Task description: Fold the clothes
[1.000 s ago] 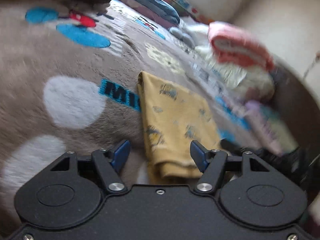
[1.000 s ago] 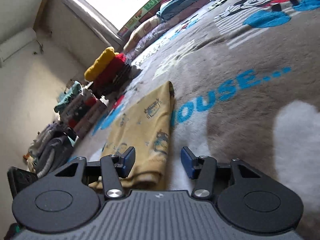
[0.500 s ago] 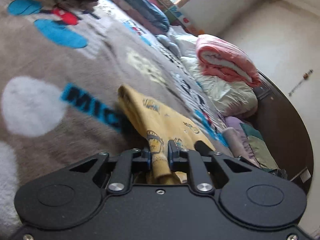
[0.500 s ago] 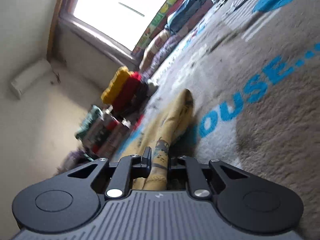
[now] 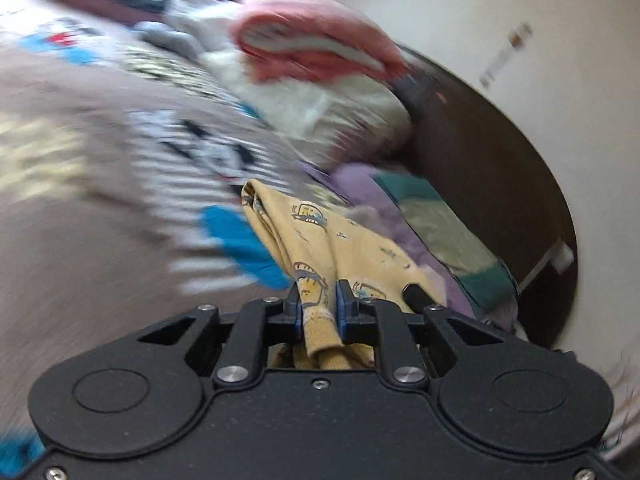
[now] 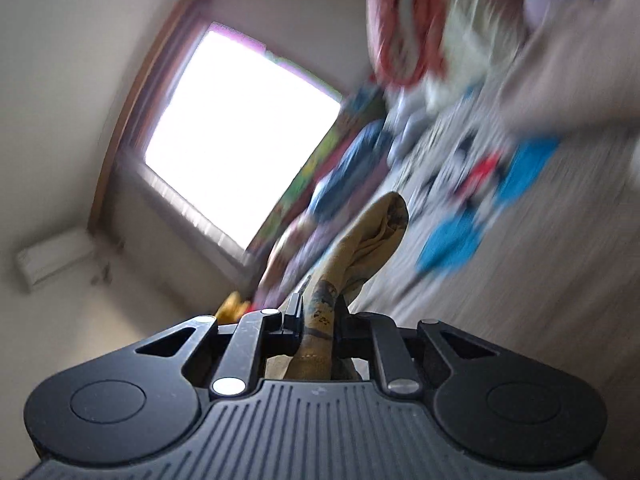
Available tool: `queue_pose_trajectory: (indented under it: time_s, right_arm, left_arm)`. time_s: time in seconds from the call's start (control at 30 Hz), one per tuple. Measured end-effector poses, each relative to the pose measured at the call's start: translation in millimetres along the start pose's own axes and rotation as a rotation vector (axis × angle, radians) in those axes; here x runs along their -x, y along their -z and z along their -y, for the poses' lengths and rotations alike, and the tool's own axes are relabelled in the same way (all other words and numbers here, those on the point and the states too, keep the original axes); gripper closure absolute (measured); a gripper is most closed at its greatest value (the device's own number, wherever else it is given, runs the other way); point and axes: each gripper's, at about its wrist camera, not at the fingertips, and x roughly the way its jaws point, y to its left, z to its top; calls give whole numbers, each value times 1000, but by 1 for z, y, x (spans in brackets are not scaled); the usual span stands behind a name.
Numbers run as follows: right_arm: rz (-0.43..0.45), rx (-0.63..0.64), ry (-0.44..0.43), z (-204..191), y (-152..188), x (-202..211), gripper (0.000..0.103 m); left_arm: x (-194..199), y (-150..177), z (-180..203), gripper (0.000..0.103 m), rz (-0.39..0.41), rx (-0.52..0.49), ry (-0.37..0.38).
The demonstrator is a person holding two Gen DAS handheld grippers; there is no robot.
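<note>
Grey-brown plush bedding with blue and white cartoon print fills the background of both views, heavily smeared by blur. At the left gripper the jaws are seen drawn nearly together, their blue-edged pads pressed on a bunched fold of the yellow printed garment; the cloth is pinched between them and a hem hangs down behind the pads. At the right gripper the jaws are likewise almost closed, clamped on another gathered part of the same yellow garment, which is seen rising ahead of the fingers as a narrow rolled ridge.

Only in the left wrist view is the garment's flat spread shown: it runs forward from the jaws, small vehicle prints visible on it, lifted above the bedding, with a second black fingertip glimpsed at its right edge. Beyond it, in that view alone, folded lilac and teal clothes are seen against a dark curved bed frame; farther back a pink and white folded blanket rests on a pale bundle.

Only in the right wrist view are a bright window, a pale wall with a white unit mounted low on it, and a row of coloured items along the sill side shown; the pink blanket appears there at the top edge, too blurred for detail.
</note>
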Motion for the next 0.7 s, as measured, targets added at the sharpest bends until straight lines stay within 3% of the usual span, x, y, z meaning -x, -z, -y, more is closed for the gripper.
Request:
queue_pose_trajectory:
  time_s: [0.23, 0.4, 0.5, 0.57, 0.63, 0.67, 0.7]
  right_arm:
    - [308, -33, 111, 58, -64, 49, 87]
    - [492, -52, 169, 82, -90, 65, 87]
    - [578, -30, 177, 89, -106, 70, 87]
    - [598, -30, 216, 96, -116, 68, 84]
    - [553, -38, 345, 106, -126, 59, 74]
    - [506, -52, 462, 111, -127, 50, 70]
    - [483, -62, 552, 115, -125, 46, 73]
  left_arm:
    - [-127, -46, 60, 90, -136, -185, 154]
    - [-192, -77, 97, 91, -192, -295, 268]
    - [-221, -93, 109, 90, -188, -325, 310]
    - [-247, -95, 103, 84, -184, -338, 262]
    - [-270, -84, 87, 61, -212, -349, 156]
    - [-279, -75, 78, 63, -236, -350, 95]
    - [-289, -67, 68, 64, -260, -351, 35]
